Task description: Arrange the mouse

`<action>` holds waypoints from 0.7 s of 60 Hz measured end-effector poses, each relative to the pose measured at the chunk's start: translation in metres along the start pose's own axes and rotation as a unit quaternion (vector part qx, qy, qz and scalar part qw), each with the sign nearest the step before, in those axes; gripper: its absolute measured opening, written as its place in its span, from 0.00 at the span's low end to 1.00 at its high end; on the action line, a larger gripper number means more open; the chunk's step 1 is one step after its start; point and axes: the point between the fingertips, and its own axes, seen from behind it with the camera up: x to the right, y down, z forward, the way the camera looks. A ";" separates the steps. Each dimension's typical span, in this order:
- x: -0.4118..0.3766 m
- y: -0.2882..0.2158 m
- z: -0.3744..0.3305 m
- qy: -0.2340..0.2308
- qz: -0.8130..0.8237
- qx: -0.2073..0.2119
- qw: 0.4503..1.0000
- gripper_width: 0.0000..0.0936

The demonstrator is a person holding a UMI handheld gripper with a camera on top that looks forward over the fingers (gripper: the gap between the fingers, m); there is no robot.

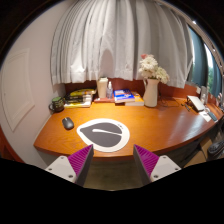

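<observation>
A small dark mouse [68,123] lies on the wooden desk [150,125], left of a round mouse mat [103,134] that is white-rimmed with a dark centre. My gripper [113,160] hangs well back from the desk's front edge, open, with nothing between its purple pads [78,158]. The mat lies just beyond the fingertips; the mouse is farther ahead and to the left.
At the back of the desk stand a white vase of flowers [151,85], a pale cup [103,87], stacked books [80,97] and a blue book [123,95]. A keyboard [196,102] sits at the far right. White curtains [110,40] hang behind.
</observation>
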 end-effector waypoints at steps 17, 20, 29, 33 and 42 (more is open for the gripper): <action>-0.130 0.075 0.069 -0.072 -0.019 -0.084 0.994 0.85; -0.150 0.076 0.084 -0.080 -0.022 -0.091 0.992 0.85; -0.199 0.061 0.134 -0.092 -0.032 -0.102 0.990 0.86; -0.216 0.050 0.158 -0.094 -0.035 -0.106 0.989 0.86; -0.240 0.026 0.208 -0.082 -0.044 -0.113 0.989 0.86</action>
